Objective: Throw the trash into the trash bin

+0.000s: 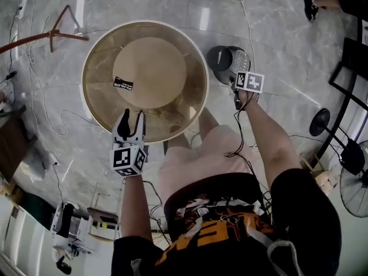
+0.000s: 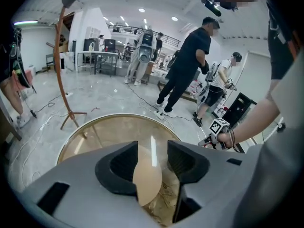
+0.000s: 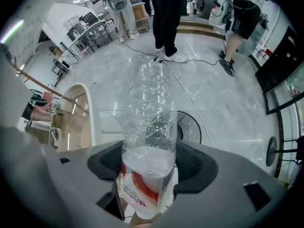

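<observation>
Bottle (image 3: 149, 127) first: you have it in your right gripper (image 3: 148, 161), whose jaws are closed on its sides at the end with the red and white label. The clear, crumpled body runs out past the jaws, away from you. From your head view the same bottle (image 1: 242, 58) sticks out beyond the right gripper (image 1: 240, 73), and its far end overlaps a grey round thing (image 1: 217, 63) on the floor. Whether that is the bin I cannot tell.

Your left gripper (image 1: 130, 126) is at the near edge of the round table (image 1: 87, 68). Its jaws stand apart with nothing between them. Through the gap of the left gripper (image 2: 152, 164) you see only the table (image 2: 95, 132), with its glassy top and tan middle.

The grey round thing sits just beside the table's right side, and your right arm reaches out toward it. In the right gripper view a dark ring (image 3: 194, 127) shows on the floor behind the bottle.

Farther off, cables (image 1: 34, 105) trail over the pale marble floor (image 1: 276, 16). A reddish stand (image 1: 53, 34) is past the table on the left. A fan (image 1: 353, 186) is at the right. Beyond the table, several people (image 2: 186, 70) stand among desks.
</observation>
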Demonstrator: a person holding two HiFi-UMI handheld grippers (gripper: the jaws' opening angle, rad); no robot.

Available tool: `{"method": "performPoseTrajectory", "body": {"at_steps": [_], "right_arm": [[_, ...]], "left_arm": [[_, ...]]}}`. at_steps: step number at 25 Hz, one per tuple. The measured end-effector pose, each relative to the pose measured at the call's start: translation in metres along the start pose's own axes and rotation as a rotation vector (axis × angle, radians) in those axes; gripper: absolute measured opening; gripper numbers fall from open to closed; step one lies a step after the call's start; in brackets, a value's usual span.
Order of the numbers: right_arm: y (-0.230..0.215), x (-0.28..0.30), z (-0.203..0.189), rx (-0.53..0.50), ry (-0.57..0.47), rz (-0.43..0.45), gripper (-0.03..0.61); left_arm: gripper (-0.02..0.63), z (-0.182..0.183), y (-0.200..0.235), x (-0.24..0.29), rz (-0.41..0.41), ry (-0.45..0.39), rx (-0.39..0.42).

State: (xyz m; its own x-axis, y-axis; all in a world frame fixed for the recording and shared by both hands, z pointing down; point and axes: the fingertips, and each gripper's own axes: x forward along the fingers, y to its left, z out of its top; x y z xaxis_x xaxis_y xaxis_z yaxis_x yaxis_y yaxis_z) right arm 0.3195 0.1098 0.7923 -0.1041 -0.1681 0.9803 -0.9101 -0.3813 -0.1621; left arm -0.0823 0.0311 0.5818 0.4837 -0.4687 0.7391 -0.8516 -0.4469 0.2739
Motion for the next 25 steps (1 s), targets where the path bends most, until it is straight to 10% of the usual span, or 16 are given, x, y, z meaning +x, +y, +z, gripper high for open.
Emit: {"method": "performPoseTrajectory", "body": {"at_steps": [25], "right_arm": [[-0.111,0.071,-0.022,0.178,0.015,0.084,0.416]], "left_arm": [[0.213,0.026,-0.166,0.117,-0.233,0.126,0.251]]}}
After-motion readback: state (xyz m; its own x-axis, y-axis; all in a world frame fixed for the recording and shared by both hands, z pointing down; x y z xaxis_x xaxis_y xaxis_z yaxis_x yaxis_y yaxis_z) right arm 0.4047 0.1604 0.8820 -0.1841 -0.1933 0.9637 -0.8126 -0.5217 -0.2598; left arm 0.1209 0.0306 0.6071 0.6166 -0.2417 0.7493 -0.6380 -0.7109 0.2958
